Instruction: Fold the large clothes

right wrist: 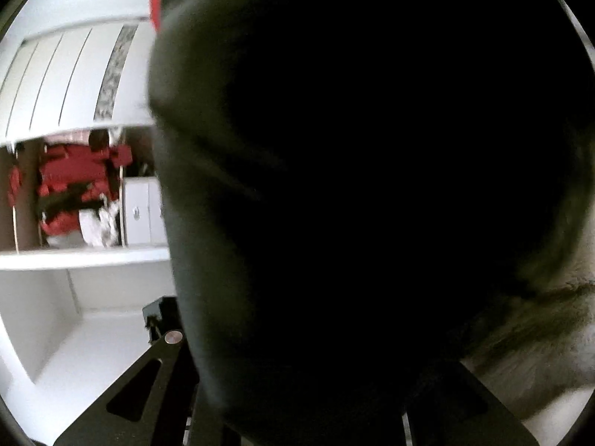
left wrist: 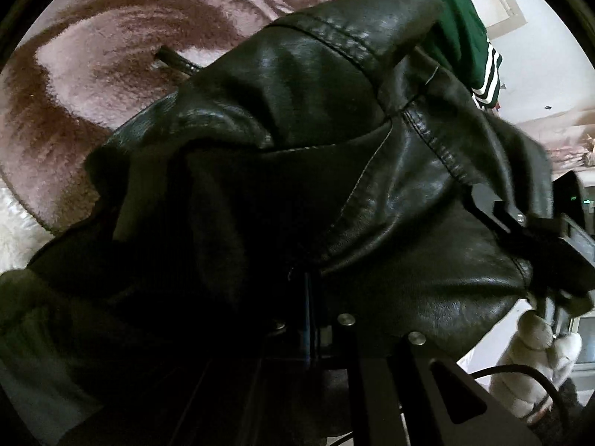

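Observation:
A black leather jacket [left wrist: 316, 171] fills the left wrist view, bunched and draped over my left gripper [left wrist: 312, 297], whose fingertips are buried in its folds. My right gripper [left wrist: 535, 230] shows at the right edge of that view, held by a white-gloved hand [left wrist: 535, 338], its fingers closed on the jacket's edge. In the right wrist view the jacket [right wrist: 372, 186] hangs right against the lens and hides the fingertips; only the gripper's lower frame [right wrist: 148, 390] shows.
A pink and brown shaggy rug [left wrist: 111, 74] lies beneath. A green garment with white stripes [left wrist: 472, 37] hangs at the upper right. White wardrobe shelves [right wrist: 74, 256] with red clothing [right wrist: 70, 189] stand to the left in the right wrist view.

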A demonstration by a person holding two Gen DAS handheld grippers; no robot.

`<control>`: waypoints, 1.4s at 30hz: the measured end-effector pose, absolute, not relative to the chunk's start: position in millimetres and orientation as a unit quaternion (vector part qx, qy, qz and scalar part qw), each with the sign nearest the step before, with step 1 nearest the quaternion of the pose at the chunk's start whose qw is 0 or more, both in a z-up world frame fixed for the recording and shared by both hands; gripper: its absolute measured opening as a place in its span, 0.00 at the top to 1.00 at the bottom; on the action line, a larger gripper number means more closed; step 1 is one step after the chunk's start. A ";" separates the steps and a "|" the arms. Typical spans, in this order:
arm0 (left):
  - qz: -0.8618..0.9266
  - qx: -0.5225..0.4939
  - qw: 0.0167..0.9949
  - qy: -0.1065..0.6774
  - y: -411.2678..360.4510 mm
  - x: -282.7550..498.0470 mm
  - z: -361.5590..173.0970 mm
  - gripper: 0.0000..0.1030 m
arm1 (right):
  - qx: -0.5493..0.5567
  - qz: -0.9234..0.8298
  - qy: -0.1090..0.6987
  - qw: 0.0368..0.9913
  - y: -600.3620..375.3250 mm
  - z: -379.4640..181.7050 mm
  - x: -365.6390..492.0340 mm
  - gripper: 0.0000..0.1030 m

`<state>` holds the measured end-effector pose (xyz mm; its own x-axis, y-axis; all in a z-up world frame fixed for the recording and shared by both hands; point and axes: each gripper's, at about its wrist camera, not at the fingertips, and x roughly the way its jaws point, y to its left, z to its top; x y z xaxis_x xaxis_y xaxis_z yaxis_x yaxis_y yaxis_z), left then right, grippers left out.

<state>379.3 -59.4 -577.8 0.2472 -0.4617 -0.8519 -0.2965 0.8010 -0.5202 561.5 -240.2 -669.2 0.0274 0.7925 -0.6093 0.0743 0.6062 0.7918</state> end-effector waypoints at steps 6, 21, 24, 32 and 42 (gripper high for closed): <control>-0.001 -0.365 0.730 0.578 -34.8 345.0 -545.5 0.96 | 0.249 0.307 0.614 0.683 -204.7 -617.5 561.4 0.86; 0.334 -0.361 0.683 0.541 95.7 71.2 -487.8 0.20 | -0.137 0.451 0.479 0.740 -9.2 -521.0 459.8 0.86; 0.384 -0.379 0.658 0.525 111.0 25.8 -481.4 0.20 | -0.230 0.501 0.448 0.704 37.5 -537.5 403.0 0.86; 0.436 -0.402 0.642 0.486 126.6 -11.7 -465.9 0.20 | -0.438 0.550 0.381 0.601 91.6 -641.8 279.7 0.73; 0.414 -0.364 0.683 0.480 123.1 1.2 -443.4 0.20 | -0.183 0.596 0.647 0.439 38.9 -581.0 381.7 0.18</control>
